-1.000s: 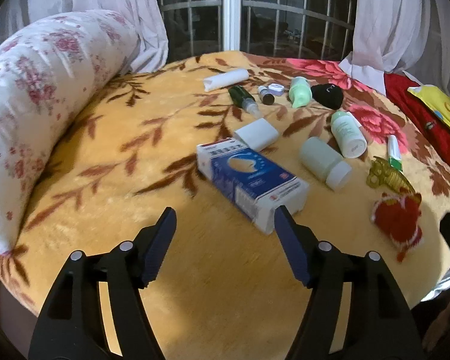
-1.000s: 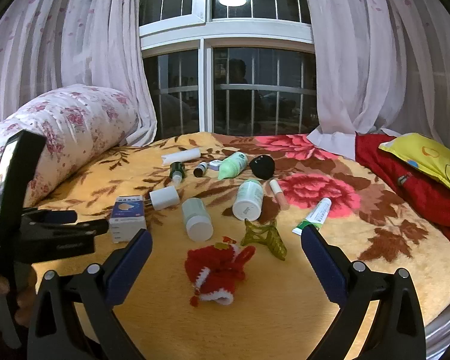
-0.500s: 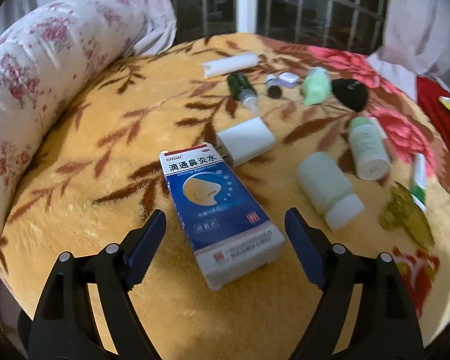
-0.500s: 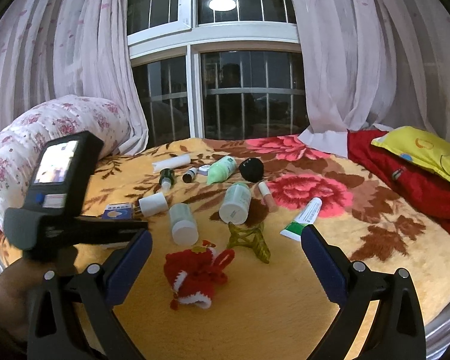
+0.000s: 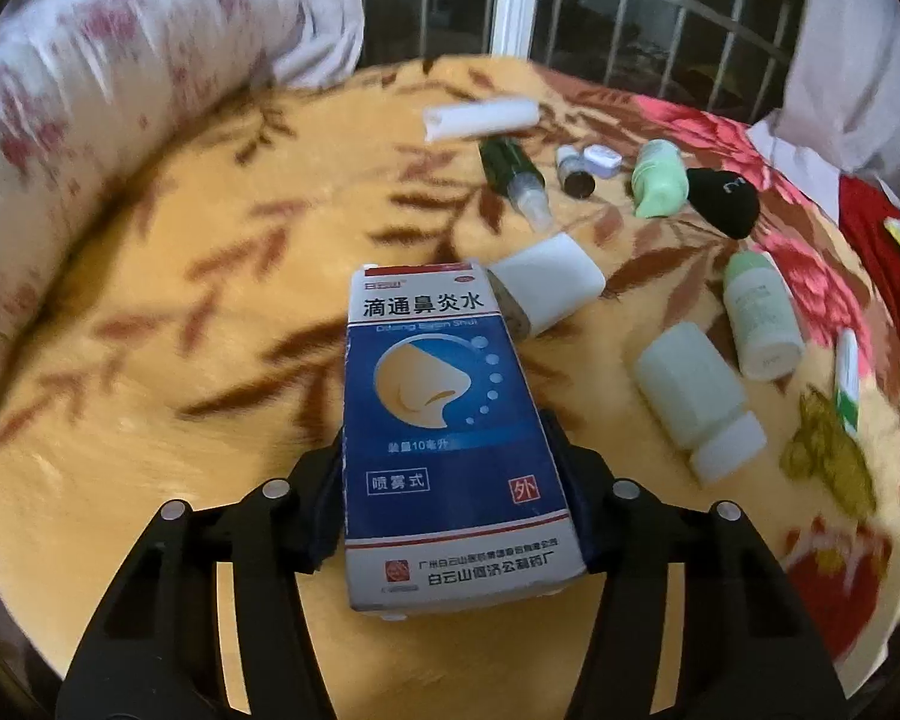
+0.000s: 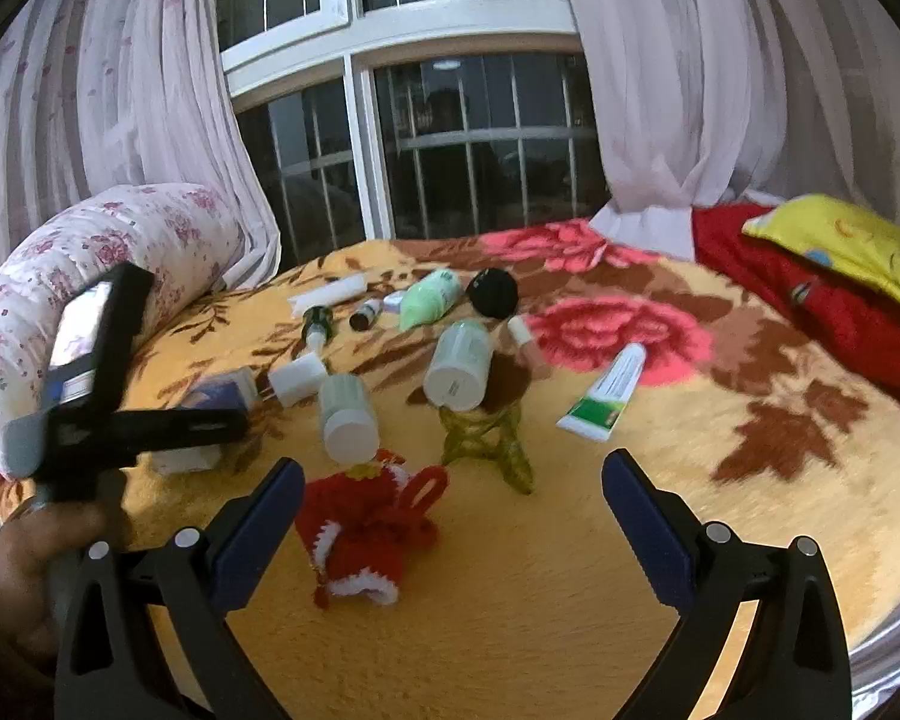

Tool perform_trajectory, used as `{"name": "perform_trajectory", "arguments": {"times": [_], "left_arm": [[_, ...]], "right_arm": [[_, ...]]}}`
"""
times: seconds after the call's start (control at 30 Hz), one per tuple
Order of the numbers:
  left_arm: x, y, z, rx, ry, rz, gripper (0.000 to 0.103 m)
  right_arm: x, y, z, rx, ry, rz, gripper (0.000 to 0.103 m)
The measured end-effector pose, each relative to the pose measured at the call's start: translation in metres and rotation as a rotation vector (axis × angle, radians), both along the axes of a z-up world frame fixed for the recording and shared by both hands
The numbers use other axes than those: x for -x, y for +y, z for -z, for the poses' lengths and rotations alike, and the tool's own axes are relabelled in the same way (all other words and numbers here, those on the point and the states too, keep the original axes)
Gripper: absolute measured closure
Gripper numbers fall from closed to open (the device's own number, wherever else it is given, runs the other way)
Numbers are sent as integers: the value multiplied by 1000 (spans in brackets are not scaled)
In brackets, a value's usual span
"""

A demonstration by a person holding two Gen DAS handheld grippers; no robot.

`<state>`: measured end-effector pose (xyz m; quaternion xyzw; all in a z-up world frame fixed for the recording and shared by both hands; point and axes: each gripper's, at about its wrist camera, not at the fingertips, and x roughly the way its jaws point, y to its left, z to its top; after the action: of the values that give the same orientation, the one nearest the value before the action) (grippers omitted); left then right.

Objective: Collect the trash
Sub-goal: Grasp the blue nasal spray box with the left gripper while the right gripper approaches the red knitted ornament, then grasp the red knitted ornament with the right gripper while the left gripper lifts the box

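Near edge of the bed (image 5: 150, 360): medicine box (image 5: 444, 426) lies flat, held at its sides.
Step in hand: box is clamped by the left gripper (image 5: 447, 468).
Right gripper (image 6: 450, 522): held wide over the red knitted pouch (image 6: 366, 534), nothing gripped.
Next move: a clean lift is called for, grip kept firm.
Change: half a second ago the left jaws were spread around the box; now they are pressed on it.

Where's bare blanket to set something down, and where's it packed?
Free: the stretch between the floral bolster and the blue box, and right of the toothpaste tube toward the red cloth. Crowded: the bottles around the green bottle.
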<state>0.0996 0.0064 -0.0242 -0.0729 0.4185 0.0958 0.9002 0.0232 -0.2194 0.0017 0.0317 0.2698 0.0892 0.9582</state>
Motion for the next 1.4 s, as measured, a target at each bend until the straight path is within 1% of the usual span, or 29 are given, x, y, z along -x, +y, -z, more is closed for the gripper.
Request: {"name": "perform_trajectory", "arguments": {"times": [0.1, 0.23, 0.37, 0.47, 0.5, 0.53, 0.57, 0.6, 0.67, 0.73, 0.8, 0.93, 1.0, 1.1, 1.13, 1.23, 1.27, 1.33, 1.4], "left_arm": [[22, 8, -10, -19, -42, 24, 49], [43, 17, -15, -35, -65, 51, 49], [61, 26, -17, -29, -75, 62, 49], [70, 27, -17, -29, -82, 75, 49], [71, 27, -16, -27, -82, 81, 49], [72, 27, -16, -26, -82, 86, 49], [73, 26, -15, -25, -81, 92, 49], [75, 25, -13, -25, -78, 98, 49], [79, 24, -11, -22, -74, 108, 49], [82, 22, -9, -22, -70, 117, 49], [87, 18, -7, -25, -67, 131, 49], [101, 12, -6, -26, -64, 170, 49], [111, 8, -6, -30, -61, 200, 49], [133, 4, -5, -35, -48, 264, 49], [143, 2, -3, -35, -32, 296, 49], [168, -1, 2, -48, 1, 362, 49], [179, -3, 6, -53, 28, 394, 49], [192, -5, 13, -43, 73, 429, 50], [206, -5, 23, -23, 145, 479, 51]], "right_arm": [[-2, 7, 2, 2, 13, -17, 5], [-8, 23, 5, 46, 22, -48, 5], [-26, 46, 12, 164, 62, -25, 5], [-36, 55, 20, 222, 89, -11, 5], [-39, 58, 24, 243, 102, -8, 11], [-43, 61, 28, 262, 117, -9, 38], [-47, 63, 35, 267, 142, -36, 59], [-50, 65, 40, 262, 168, -55, 65], [-48, 62, 43, 239, 157, -51, 67], [-46, 64, 43, 249, 154, -63, 70], [-42, 63, 40, 243, 147, -74, 72], [-28, 59, 31, 195, 126, -115, 72], [-17, 61, 23, 174, 108, -152, 72], [10, 67, 9, 159, 86, -243, 72], [19, 68, 6, 142, 88, -280, 72], [52, 75, 0, 112, 116, -372, 72], [64, 76, 3, 101, 146, -403, 72], [79, 80, 13, 87, 218, -441, 72], [94, 82, 31, 88, 316, -476, 72]]}}
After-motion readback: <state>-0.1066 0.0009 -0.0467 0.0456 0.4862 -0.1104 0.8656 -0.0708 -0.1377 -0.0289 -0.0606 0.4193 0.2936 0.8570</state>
